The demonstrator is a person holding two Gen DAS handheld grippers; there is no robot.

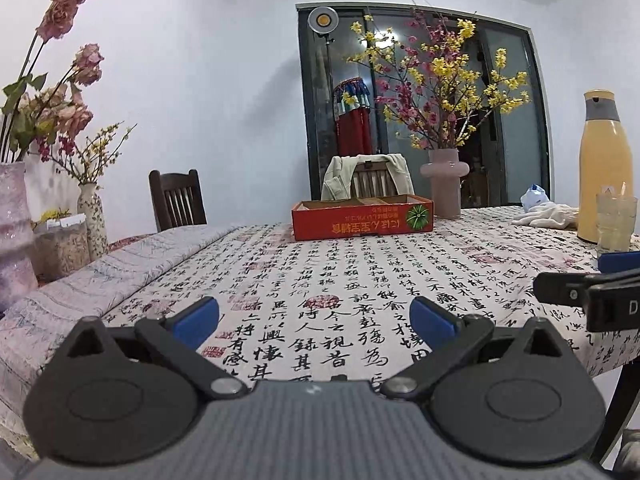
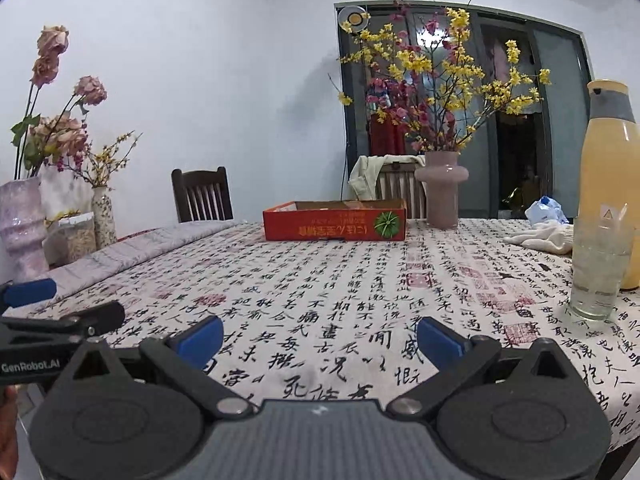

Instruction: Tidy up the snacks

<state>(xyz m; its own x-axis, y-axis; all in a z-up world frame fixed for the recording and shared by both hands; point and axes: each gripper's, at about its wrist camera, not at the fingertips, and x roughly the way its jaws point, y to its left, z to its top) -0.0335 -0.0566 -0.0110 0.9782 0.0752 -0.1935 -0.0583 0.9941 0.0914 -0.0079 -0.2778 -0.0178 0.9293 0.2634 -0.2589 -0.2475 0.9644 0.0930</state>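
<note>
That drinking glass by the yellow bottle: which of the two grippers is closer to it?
Right. The glass stands just ahead and to the right of the right gripper. The left gripper is farther to the left, with the right gripper between it and the glass.

both grippers held low and level, jaws spread wide, nothing between them

the left gripper (image 1: 314,318) points toward the far side, its two blue pads (image 1: 198,316) well apart and the black linkage arms splayed out to either side of the grey body. the right gripper (image 2: 320,338) sits in the same pose, blue pads (image 2: 202,336) equally far apart. the two are side by side: in the left wrist view the right gripper's black finger pokes in at the right edge, and in the right wrist view the left gripper's finger shows at the left edge, with a sliver of hand (image 2: 8,428) below it.
</note>
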